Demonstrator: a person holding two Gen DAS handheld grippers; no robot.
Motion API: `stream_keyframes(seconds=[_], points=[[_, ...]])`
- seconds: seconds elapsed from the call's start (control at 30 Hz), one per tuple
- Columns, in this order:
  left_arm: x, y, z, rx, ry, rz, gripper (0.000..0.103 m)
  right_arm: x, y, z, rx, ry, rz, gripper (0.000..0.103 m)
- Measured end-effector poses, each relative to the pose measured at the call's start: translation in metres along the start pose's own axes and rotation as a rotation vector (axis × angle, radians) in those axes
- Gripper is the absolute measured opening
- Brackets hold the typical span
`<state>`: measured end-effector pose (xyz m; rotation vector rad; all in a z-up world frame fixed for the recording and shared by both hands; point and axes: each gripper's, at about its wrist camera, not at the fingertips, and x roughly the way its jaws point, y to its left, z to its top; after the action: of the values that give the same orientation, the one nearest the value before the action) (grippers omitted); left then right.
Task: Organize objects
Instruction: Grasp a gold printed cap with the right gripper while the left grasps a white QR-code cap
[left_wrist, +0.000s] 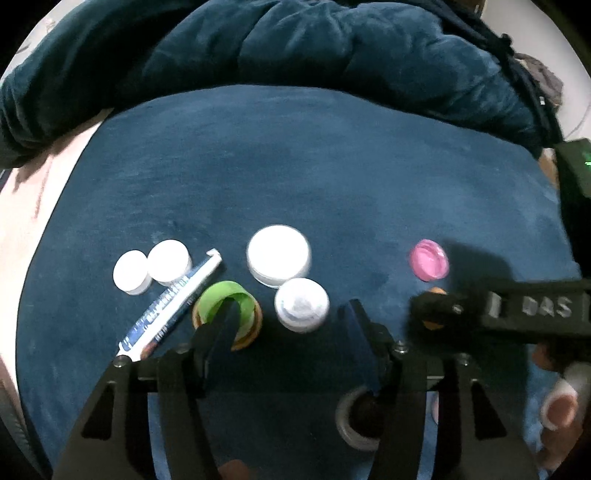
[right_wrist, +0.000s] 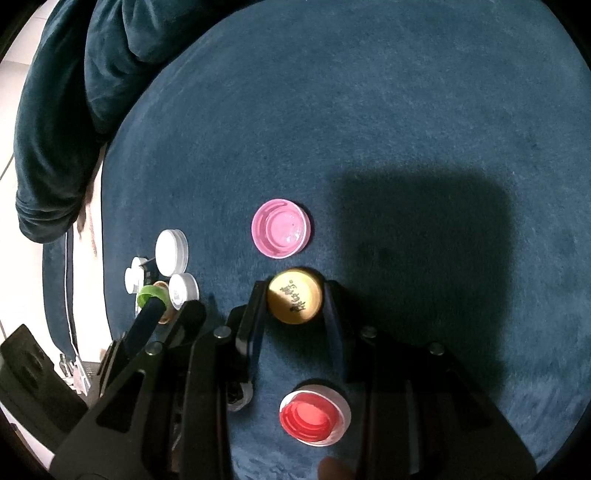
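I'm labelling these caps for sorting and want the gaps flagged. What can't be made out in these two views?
- Left wrist view: green cap partly behind a finger of the left hand-held gripper; grip unclear.
- Left wrist view: tube print blurred.
- Right wrist view: small white caps tiny at the edge.

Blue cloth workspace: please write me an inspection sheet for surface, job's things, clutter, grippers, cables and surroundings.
Surface: blue cloth, flat, partly in shadow.
Job's things: four white caps; green cap on a brown cap; pink cap, open side up; yellow cap; red cap inside a white lid.
Clutter: tube; grey ring.
Grippers: left hand-held gripper open, one finger at the green cap; right hand-held gripper shut on the yellow cap.
Cables: thin white line at the cloth edge, perhaps a cord.
Surroundings: bunched blanket; pale floor.
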<state>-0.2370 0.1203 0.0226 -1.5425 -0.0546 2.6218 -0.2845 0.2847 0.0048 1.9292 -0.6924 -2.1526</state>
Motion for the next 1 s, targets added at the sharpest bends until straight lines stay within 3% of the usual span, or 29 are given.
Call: stream_keyframes(seconds=[0.1,0.23,0.43,0.6,0.73,0.93,1.0], points=[[0.000,0.003,0.002,-0.042,0.028,0.018,0.061,0.000,0.000,0.001,0.002,0.001,0.004,0.031],[-0.009,0.006,-0.009,-0.107,0.049,-0.069,0.061,0.000,0.000,0.001,0.005,0.004,0.005,0.031],[-0.022,0.026,-0.021,-0.188,-0.079,-0.225,0.061,0.000,0.000,0.001,-0.001,0.000,-0.002,0.032],[-0.023,0.033,-0.023,-0.192,-0.102,-0.278,0.060,0.000,0.000,0.001,0.003,0.002,0.000,0.032],[-0.041,0.032,-0.027,-0.173,-0.188,-0.321,0.060,0.000,0.000,0.000,0.003,0.001,0.001,0.032],[-0.026,0.022,-0.023,-0.117,-0.121,-0.338,0.060,0.001,0.000,0.000,0.000,0.000,-0.003,0.032],[-0.017,0.020,-0.022,-0.116,-0.090,-0.311,0.060,0.001,0.000,0.000,0.004,0.002,-0.001,0.032]])
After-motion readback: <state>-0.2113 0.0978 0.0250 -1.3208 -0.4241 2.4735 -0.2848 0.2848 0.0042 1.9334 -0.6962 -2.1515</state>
